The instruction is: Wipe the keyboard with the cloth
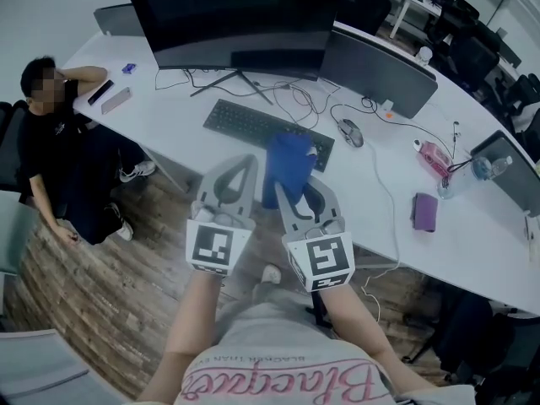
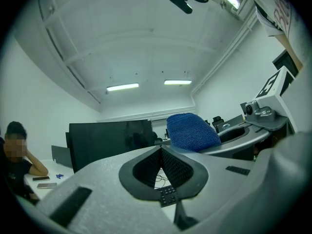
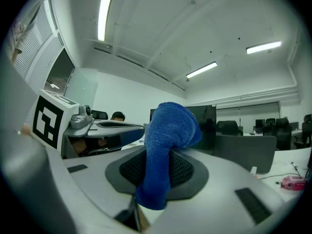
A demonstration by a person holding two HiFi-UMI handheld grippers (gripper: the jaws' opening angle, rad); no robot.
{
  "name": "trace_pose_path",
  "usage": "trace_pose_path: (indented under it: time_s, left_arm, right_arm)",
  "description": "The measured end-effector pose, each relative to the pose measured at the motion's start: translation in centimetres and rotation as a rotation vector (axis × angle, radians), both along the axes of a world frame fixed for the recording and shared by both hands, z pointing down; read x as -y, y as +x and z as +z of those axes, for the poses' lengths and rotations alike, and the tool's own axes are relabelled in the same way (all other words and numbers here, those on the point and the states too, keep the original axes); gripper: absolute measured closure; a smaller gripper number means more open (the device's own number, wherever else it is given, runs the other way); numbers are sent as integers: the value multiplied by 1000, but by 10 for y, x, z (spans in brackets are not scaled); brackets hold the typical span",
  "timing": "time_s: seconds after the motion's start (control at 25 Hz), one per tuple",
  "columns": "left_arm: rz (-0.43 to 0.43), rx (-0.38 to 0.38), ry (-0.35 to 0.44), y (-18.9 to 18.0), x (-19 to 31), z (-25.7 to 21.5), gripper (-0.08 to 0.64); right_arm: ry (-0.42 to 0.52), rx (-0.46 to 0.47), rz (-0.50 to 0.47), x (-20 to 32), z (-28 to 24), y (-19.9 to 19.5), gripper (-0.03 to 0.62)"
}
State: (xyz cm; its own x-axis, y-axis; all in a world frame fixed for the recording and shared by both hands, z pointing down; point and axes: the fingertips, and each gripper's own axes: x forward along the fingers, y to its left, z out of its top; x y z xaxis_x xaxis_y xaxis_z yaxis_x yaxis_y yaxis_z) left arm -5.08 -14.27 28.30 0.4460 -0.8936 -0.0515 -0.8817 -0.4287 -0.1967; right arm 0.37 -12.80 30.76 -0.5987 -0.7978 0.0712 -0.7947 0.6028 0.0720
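Right claw (image 3: 155, 179) clamps the blue cloth (image 3: 168, 126) near the keyboard (image 1: 245, 125).

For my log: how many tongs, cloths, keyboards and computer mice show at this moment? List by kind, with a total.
Tongs: 2, the left tongs and the right tongs
Cloth: 1, blue, gripped in the right tongs
Keyboard: 1
Mouse: 1
Total: 5

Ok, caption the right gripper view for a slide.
The right gripper shut on the blue cloth, the left gripper beside it, a monitor behind.
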Motion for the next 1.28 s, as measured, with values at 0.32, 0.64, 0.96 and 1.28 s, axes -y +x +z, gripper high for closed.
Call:
trace_pose_path:
  time_s: [0.32,0.64,0.96,1.28]
  left_arm:
    - [-10,15,-30,0,52,18,555]
    - [-23,24,-44,-13,87,27,555]
    - [-2,8,-67,-38,123,36,555]
    - [54,20,-94,-80,174,48,555]
  right_arm:
    - [-27,-6,-32,54,16,-3,505]
    - [-72,17,-41,88,30,-16,505]
    - [-86,18,-3,123,35,-32,505]
    - [-115,27,42,172,41,-77,505]
